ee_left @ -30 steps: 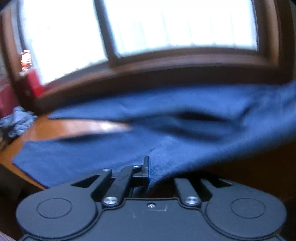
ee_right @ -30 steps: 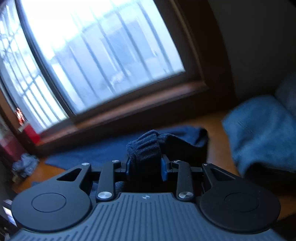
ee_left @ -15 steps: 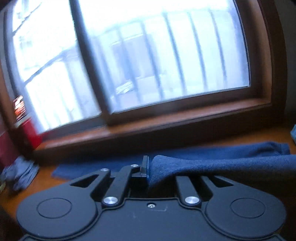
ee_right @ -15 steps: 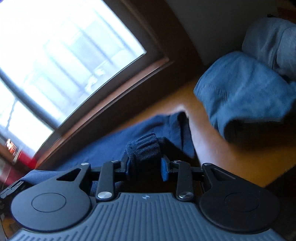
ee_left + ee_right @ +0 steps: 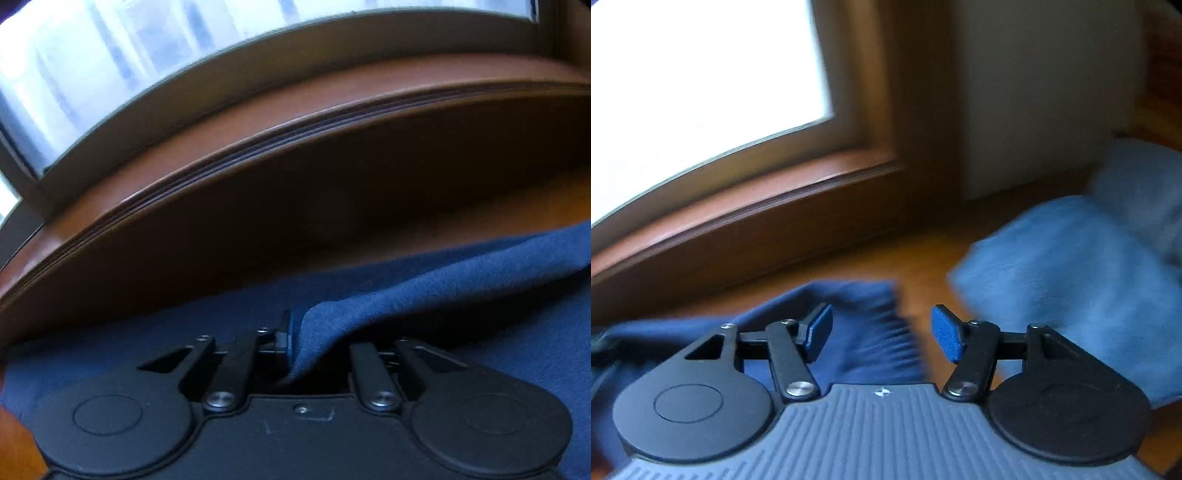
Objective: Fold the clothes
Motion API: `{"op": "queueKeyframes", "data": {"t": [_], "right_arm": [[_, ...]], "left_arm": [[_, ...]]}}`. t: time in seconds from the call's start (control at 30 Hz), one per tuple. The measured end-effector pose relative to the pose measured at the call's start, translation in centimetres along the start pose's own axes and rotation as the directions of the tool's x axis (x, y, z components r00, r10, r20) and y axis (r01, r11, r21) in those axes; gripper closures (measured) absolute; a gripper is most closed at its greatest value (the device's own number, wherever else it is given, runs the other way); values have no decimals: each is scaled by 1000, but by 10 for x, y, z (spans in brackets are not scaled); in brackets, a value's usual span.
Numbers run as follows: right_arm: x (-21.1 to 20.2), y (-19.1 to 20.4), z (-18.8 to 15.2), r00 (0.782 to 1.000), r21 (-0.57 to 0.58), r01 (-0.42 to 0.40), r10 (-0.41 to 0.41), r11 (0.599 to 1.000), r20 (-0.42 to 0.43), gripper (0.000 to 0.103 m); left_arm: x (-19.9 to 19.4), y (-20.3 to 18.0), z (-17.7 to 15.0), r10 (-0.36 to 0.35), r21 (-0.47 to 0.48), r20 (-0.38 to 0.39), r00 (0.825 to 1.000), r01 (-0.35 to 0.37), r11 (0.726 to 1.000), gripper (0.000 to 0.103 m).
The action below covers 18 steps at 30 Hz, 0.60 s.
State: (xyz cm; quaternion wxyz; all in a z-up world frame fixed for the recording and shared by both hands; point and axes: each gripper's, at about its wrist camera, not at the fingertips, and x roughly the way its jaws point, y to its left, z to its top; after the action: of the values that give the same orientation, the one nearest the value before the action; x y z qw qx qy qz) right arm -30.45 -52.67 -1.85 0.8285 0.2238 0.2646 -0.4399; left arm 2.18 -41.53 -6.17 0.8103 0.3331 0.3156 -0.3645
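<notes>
A dark blue garment lies spread on the wooden table below the window sill. My left gripper is shut on a fold of its edge, which rises from the jaws and trails off to the right, hiding the right finger. In the right wrist view the garment's ribbed hem lies on the table between my right gripper's blue pads. The jaws are opening and the pads stand clear of the cloth on both sides.
A pile of lighter blue folded clothes sits on the table just right of the right gripper, with a greyer piece behind it. The brown window sill and a pale wall close off the far side.
The left gripper has carried its fold across the garment, lower and close to the sill. The right gripper swung right and down, then opened and let go of the ribbed hem.
</notes>
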Motion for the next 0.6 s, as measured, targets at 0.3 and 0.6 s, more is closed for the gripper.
{"op": "queueKeyframes", "data": {"t": [0.3, 0.6], "right_arm": [[79, 29, -11, 992, -136, -7, -10, 991, -126, 48], [45, 38, -16, 996, -253, 53, -68, 966, -54, 52]], "left_arm": [[2, 10, 5, -20, 51, 14, 1000, 19, 999, 80], [-70, 34, -45, -106, -3, 59, 993, 106, 994, 55]]}}
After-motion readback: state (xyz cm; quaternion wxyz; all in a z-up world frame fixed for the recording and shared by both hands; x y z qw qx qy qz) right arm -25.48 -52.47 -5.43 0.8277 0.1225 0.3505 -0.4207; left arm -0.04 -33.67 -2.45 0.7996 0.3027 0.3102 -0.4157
